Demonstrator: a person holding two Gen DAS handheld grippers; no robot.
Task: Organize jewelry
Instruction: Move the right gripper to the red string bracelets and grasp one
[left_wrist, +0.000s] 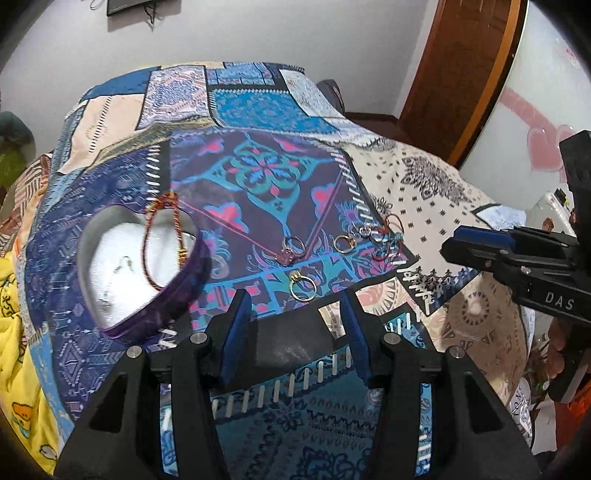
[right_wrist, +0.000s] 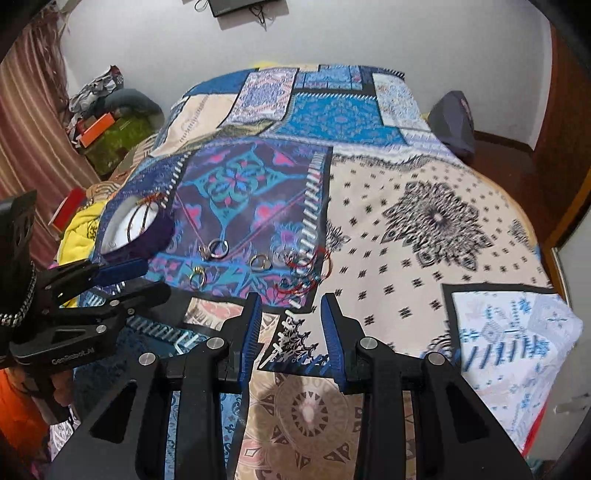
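Both claws wide open, empty: left gripper (left_wrist: 295, 299), right gripper (right_wrist: 291, 304). Gold ring (left_wrist: 303, 286) right of heart-shaped box (left_wrist: 184, 280); next, likely pinch ring.

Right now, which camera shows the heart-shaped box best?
Left wrist: the heart-shaped box is large, with its white inside and the bracelet visible. The right wrist shows it small and side-on.

Bed (left_wrist: 424, 177) under patchwork bedspread (left_wrist: 258, 110); on it heart-shaped purple box (left_wrist: 140, 266), several loose rings (left_wrist: 303, 286), tangled red cords (left_wrist: 388, 240).
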